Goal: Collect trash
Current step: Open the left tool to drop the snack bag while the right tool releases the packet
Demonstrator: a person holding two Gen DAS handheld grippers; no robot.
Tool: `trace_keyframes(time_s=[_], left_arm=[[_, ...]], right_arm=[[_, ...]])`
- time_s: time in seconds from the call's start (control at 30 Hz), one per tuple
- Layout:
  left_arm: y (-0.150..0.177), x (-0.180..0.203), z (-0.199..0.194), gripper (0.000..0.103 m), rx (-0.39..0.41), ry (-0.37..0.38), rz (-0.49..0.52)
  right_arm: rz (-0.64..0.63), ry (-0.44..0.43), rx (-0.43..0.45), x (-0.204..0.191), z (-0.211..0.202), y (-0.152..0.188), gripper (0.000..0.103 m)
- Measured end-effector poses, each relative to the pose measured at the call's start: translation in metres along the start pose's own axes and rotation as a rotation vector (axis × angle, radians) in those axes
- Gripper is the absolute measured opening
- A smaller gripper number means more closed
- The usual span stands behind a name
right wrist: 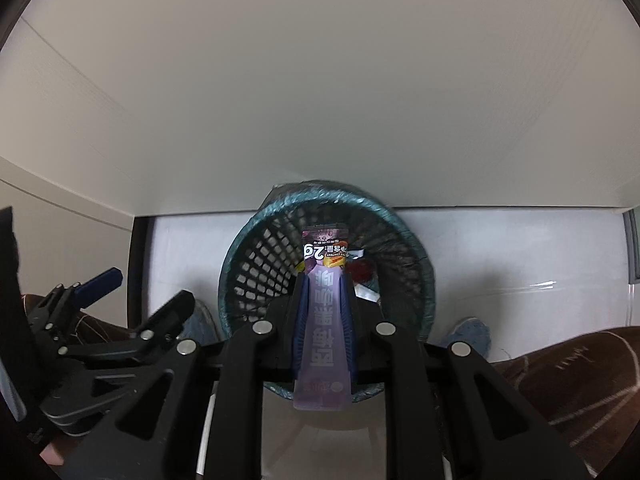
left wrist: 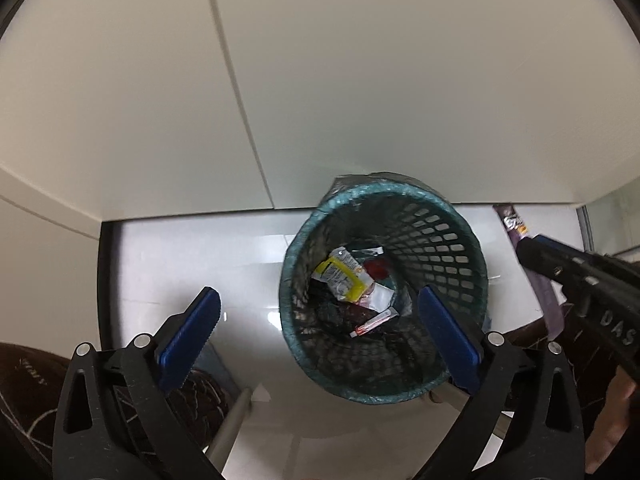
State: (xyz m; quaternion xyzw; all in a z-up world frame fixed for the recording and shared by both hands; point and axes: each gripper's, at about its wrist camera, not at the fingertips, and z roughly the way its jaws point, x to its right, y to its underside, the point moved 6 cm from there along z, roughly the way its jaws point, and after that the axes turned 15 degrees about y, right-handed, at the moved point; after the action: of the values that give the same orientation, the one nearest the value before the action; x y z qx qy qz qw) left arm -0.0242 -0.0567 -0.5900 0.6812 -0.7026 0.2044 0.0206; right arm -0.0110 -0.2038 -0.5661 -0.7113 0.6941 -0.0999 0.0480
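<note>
Surroundings: white wall panels behind, glossy white floor below, brown patterned fabric at both lower edges, perhaps the person's legs.
Wastebasket: teal mesh, standing on the floor against the wall; a yellow packet and other wrappers lie inside.
Left gripper: pointing steeply down over the basket, blue pads spread wide, nothing between them.
Right gripper: pointing down above the basket's mouth, fingers narrow, pinching a purple sachet upright.

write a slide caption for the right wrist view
Right gripper, jaws shut on a purple snack wrapper, poised above the teal mesh wastebasket with trash already inside.
</note>
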Motion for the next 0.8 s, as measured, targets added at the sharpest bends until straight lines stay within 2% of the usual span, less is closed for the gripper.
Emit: trace_keyframes(time_s=[0.2,0.27,0.6,0.77,0.8], left_arm=[[0.001,-0.014,0.001,0.097,-0.015,0.000,-0.047],[0.003,-0.016,0.001,0.097,-0.019,0.000,-0.056],[0.002,-0.016,-0.005,0.097,0.011,0.012,-0.065],[-0.003,-0.009,-0.025,0.097,0.048,0.032,-0.050],[-0.005,-0.008,-0.030,0.097,0.056,0.037,-0.050]], right_arm=[[0.010,-0.023,-0.020,-0.004,0.005,0.003,0.025],[0.016,-0.025,-0.011,-0.002,0.002,0.003,0.037],[0.028,-0.009,0.025,0.001,-0.005,0.000,0.062],[0.044,0.026,0.083,0.008,-0.028,-0.002,0.082],[0.051,0.030,0.096,0.010,-0.034,-0.002,0.083]])
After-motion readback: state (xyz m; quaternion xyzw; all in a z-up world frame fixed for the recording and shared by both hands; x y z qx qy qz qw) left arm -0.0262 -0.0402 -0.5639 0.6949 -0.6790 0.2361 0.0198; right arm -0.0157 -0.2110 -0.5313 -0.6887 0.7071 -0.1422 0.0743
